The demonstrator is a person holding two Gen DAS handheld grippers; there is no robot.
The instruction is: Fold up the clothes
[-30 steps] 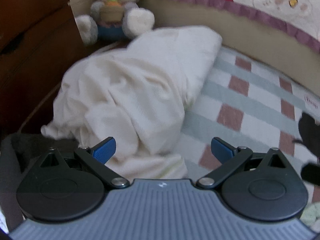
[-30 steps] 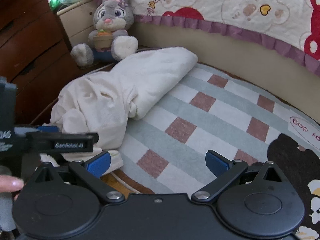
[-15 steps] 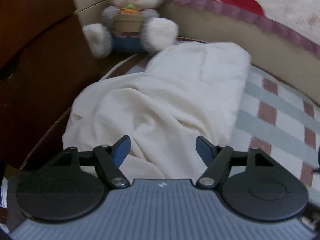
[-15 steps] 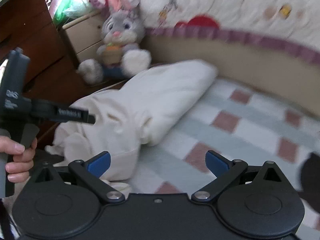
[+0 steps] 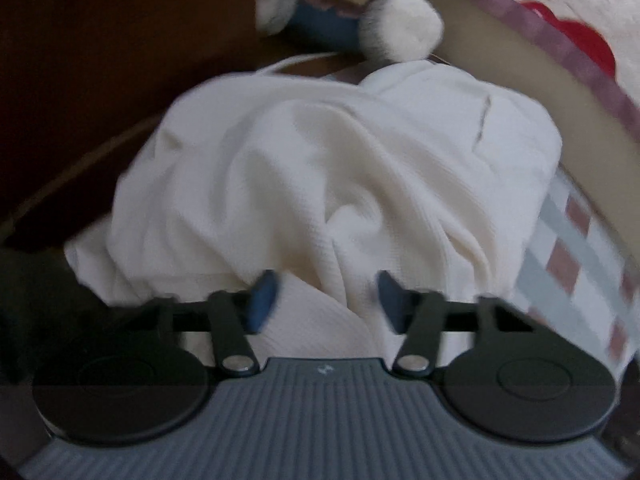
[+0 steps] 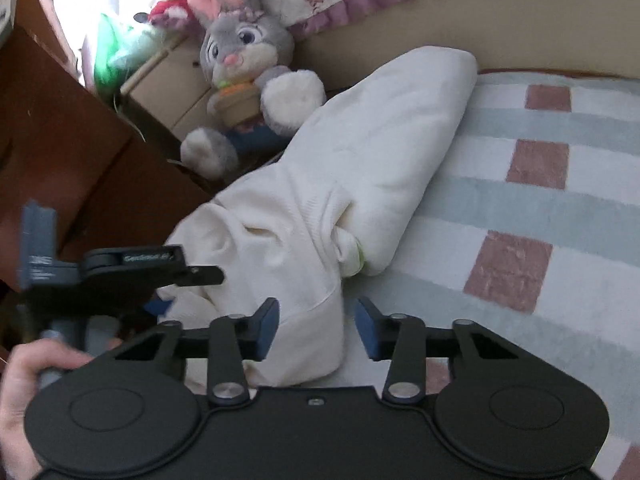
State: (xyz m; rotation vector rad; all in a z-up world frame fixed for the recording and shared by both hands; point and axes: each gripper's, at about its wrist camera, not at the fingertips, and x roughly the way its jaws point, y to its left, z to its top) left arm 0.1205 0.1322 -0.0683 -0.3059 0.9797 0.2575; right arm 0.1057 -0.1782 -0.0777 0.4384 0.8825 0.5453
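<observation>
A cream garment (image 5: 340, 168) lies crumpled in a long bundle on the checked bedcover (image 6: 540, 208), running from the far bed board to the near left. My left gripper (image 5: 326, 300) hangs low over its near folds. Its jaws are closing with cloth between the blue pads (image 5: 264, 300), which do not visibly pinch it. My right gripper (image 6: 316, 328) straddles the garment's (image 6: 360, 152) near hem, jaws closing. The left pad (image 6: 268, 328) touches the cloth and the right one stands apart. In the right wrist view the left gripper (image 6: 192, 288) shows at the left, held by a hand (image 6: 32, 380).
A grey plush rabbit (image 6: 248, 92) sits at the head of the bundle against a beige bed board (image 6: 520, 20). A dark wooden cabinet (image 6: 60, 140) stands close on the left. A quilt with a purple frill (image 5: 560, 48) lies along the back.
Both grippers have come down and closer to the cream garment. Their jaws have narrowed from wide open, and cloth now lies between each pair.
</observation>
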